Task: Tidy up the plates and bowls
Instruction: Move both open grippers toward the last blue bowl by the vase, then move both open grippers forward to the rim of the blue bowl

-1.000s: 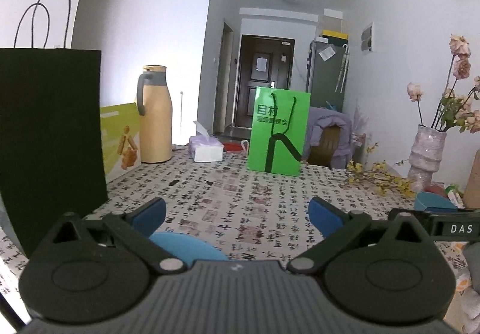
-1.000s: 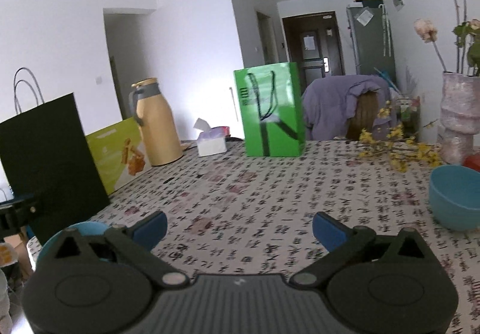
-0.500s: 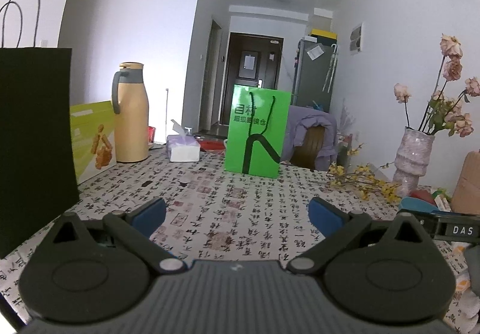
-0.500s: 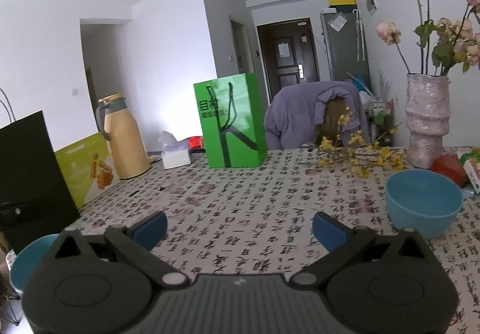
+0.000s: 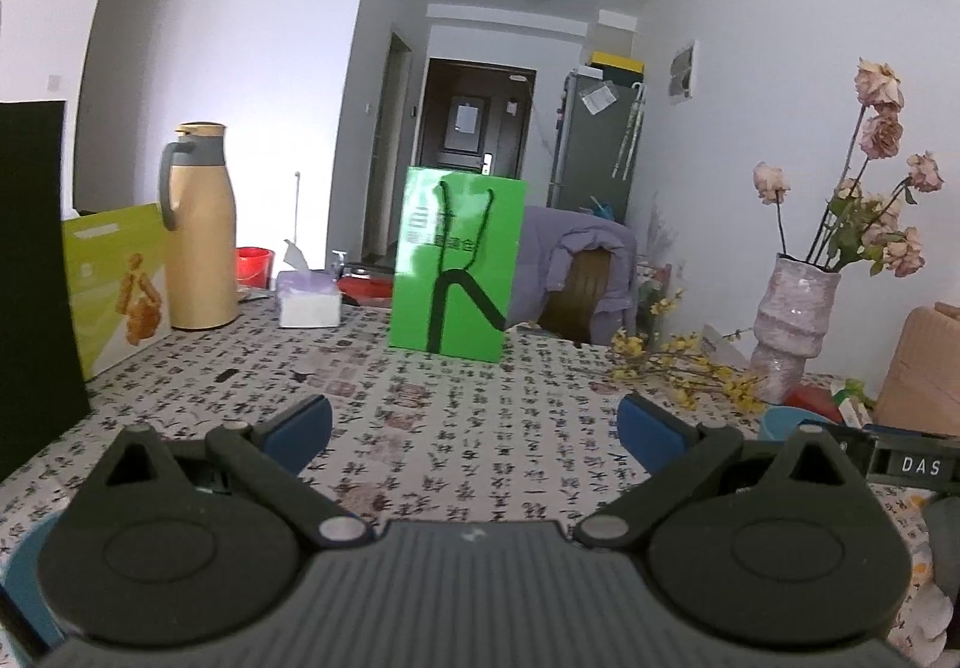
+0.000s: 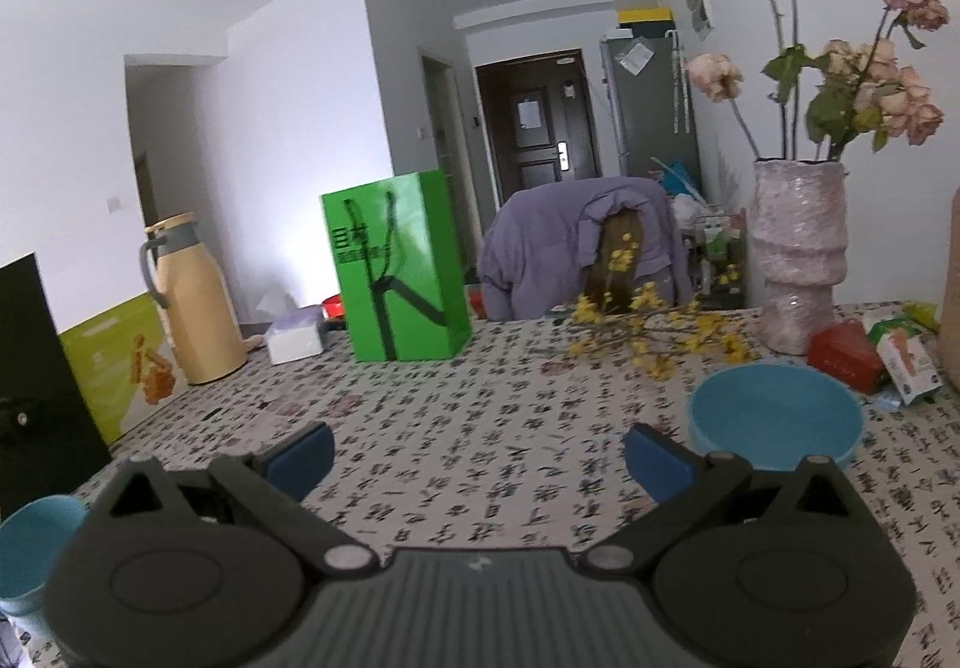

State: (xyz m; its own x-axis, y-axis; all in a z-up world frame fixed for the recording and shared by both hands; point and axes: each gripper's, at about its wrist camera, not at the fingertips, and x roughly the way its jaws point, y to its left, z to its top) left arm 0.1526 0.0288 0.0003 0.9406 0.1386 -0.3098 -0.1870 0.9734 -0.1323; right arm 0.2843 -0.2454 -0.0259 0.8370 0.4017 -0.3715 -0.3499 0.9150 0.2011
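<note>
Both units checked, nothing in hand. Left gripper: jaws spread wide, blue pads empty, held above the calligraphy-print tablecloth and aimed at the green paper bag at the far end. Right gripper: same condition, jaws apart, nothing between them. Task items: wide blue bowl sits upright on the cloth just fwd and to the right of the right gripper's right pad, clear of it, rim up, no contact. A second blue vessel shows at bottom-left of the right view, cropped by the gripper body; bowl or cup, can't tell. Left view shows a blue edge low-left behind the housing, prob. same item, not confirmed. No plates visible in either view. Assessment: jaws kept apart because no pick has started; wide stance suits taking a bowl by its rim. The two blue pieces lie well apart at opp. sides of the table, so gathering them looks like the job ahead. Hazards near the wide bowl: vase w/ dried roses and loose yellow sprigs just behind it; small red box beside it. Approach from the near side advised.
</note>
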